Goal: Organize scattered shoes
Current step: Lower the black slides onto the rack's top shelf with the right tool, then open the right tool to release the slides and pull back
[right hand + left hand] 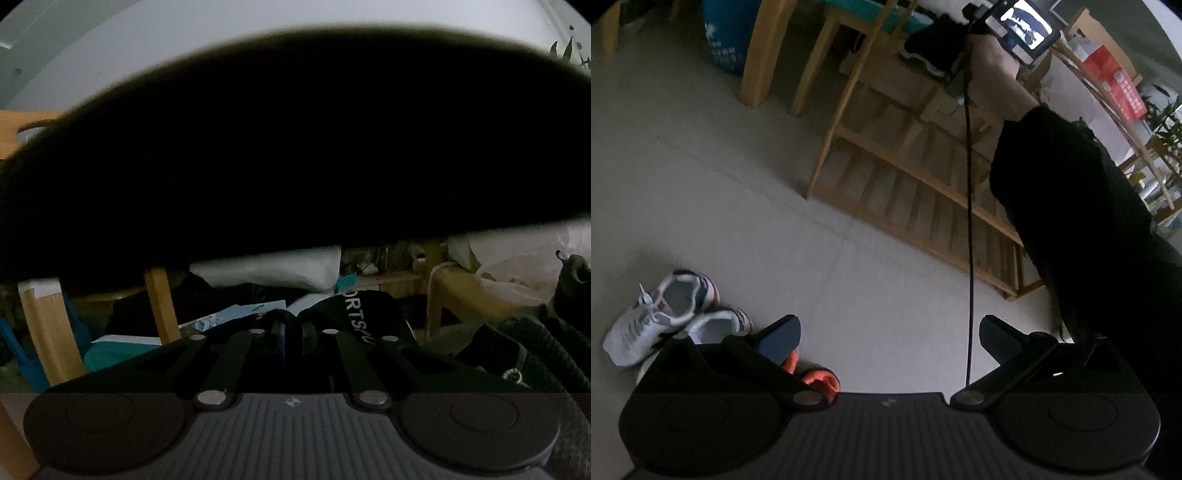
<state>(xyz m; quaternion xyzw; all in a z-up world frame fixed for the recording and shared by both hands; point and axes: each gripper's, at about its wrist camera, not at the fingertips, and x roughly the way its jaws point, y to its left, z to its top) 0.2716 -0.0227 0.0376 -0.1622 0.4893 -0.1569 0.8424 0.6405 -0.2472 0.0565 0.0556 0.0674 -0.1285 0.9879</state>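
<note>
A: Where do the left tongs (889, 338) stand?

B: Spread wide with nothing between the jaws, hanging over the pale tiled floor (738, 192). Only bare tile shows in the gap.

A: And the shoes?

B: A pair of white sneakers (665, 321) with navy and red trim lies on the floor at lower left, just beside the left finger. Right under that finger sit orange shoes (816, 378), mostly hidden by the linkage (I can only make out two orange openings with dark edges). The wooden shoe rack (923, 177) stands well apart from them, further up the floor, its slatted shelves bare where they show.

A: What about the other side?

B: In the left view a hand (1001, 70) in a black sleeve (1071, 206) holds the other device up by the rack's top shelf, and a black shoe (934, 46) with a pale scalloped sole hangs at its front end. A thin black cable (968, 221) runs down from it.

A: So the right tongs (293, 332) are gripping?

B: Yes, the jaws are drawn close together and pinch the dark edge of that black shoe (295, 147), whose body fills most of the right view. Below it there's clutter: wooden legs (160, 306), a white bag (273, 269), and dark fabric with white lettering (360, 317).
</note>
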